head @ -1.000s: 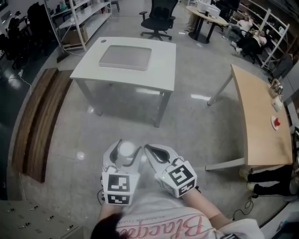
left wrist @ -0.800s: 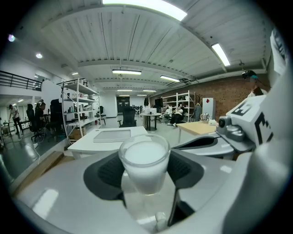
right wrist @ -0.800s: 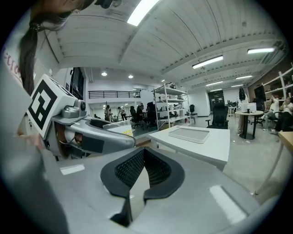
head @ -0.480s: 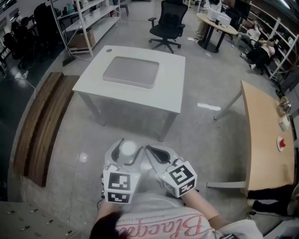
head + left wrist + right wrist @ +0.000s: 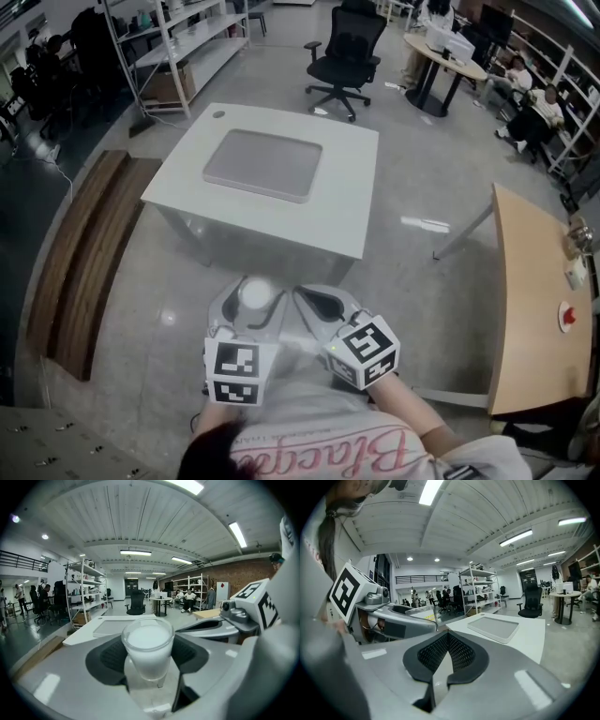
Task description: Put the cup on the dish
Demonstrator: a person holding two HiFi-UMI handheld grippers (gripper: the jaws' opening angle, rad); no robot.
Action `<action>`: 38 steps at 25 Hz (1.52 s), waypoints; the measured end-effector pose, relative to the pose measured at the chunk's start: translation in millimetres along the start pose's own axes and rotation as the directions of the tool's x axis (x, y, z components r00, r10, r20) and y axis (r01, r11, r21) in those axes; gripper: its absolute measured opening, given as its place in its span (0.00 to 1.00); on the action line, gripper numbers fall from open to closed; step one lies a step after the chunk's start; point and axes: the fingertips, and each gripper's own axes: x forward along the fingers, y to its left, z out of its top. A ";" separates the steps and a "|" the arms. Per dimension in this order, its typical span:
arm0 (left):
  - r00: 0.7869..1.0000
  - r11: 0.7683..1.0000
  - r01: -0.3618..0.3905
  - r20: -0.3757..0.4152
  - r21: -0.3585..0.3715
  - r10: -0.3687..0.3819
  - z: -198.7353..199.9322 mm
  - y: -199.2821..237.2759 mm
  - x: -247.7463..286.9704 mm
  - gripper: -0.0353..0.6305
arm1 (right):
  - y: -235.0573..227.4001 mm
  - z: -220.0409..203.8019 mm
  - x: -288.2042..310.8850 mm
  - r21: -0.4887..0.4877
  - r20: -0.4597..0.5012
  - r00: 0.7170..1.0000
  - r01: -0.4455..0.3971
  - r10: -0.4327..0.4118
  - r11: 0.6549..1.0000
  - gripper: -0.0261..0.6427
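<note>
A frosted white cup [image 5: 255, 293] stands upright between the jaws of my left gripper [image 5: 246, 287], which is shut on it; in the left gripper view the cup [image 5: 148, 646] fills the middle of that gripper [image 5: 148, 656]. My right gripper [image 5: 302, 296] is held beside it, shut, with nothing between its pads [image 5: 447, 639]. Both are low in the head view, close to the person's body and above the floor. Ahead stands a white table [image 5: 349, 202] bearing a flat grey dish [image 5: 262, 164], which also shows in both gripper views [image 5: 115, 626] [image 5: 494, 626].
A wooden bench [image 5: 75, 253] runs along the left. A black office chair [image 5: 345, 52] stands behind the white table. A light wooden table [image 5: 530, 291] is at the right. Shelving [image 5: 178, 37] lines the back left, and seated people are at the far right.
The white table with the dish has come closer and lower in the head view. Both grippers keep their places, and the cup stays held in the left one.
</note>
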 end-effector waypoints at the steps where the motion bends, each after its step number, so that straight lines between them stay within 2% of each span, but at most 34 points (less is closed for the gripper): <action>1: 1.000 1.000 -0.002 -0.004 0.001 0.002 0.4 1.7 3.5 0.46 | -2.8 0.8 2.6 0.003 0.001 1.000 -0.001 0.001 1.000 0.04; 9: 1.000 0.999 0.011 -0.015 -0.035 -0.011 4.4 14.1 34.1 0.46 | -26.7 1.7 22.7 0.034 -0.017 1.000 -0.001 0.002 0.999 0.04; 19: 1.000 0.998 -0.016 0.002 -0.058 0.017 14.7 52.1 85.6 0.46 | -66.6 12.2 65.0 0.004 -0.043 0.999 -0.003 0.003 1.000 0.04; 26: 0.999 0.999 -0.045 0.011 -0.030 0.045 33.9 85.7 135.8 0.46 | -105.3 28.5 98.9 -0.010 -0.065 0.998 0.006 -0.006 1.000 0.04; 38: 1.000 1.000 0.011 0.019 0.009 -0.011 47.2 139.6 227.0 0.46 | -152.3 40.5 176.2 0.011 -0.106 0.994 0.032 -0.030 0.999 0.04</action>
